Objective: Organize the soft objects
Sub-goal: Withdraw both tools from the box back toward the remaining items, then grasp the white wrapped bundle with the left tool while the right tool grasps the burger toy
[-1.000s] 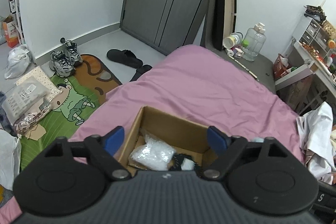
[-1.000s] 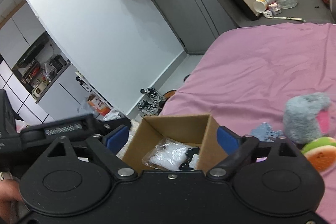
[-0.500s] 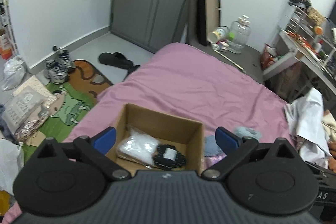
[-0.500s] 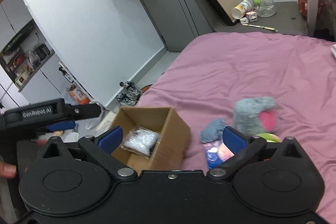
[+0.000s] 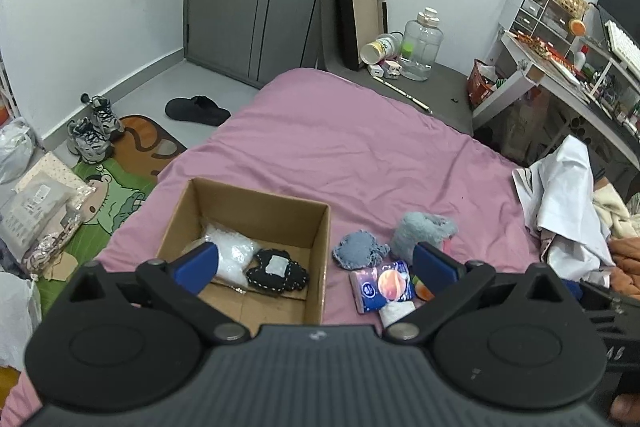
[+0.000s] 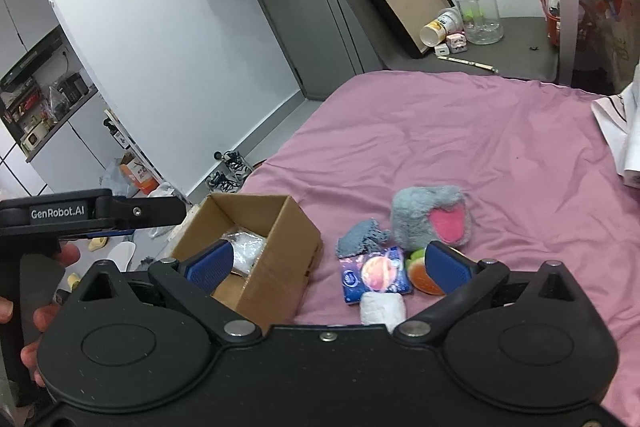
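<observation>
Both your grippers — left gripper [image 5: 316, 263], right gripper [image 6: 330, 263] — gape empty; the tissue pack [image 6: 376, 274] lies lower centre, nearer the right, box [image 6: 280, 223] to its left.

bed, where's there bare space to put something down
Bare pink sheet runs wide beyond the grey plush, up to the far edge and over to the white clothes. A narrow strip lies between cardboard box and grey cloth. Crowded around the tissue pack.
</observation>
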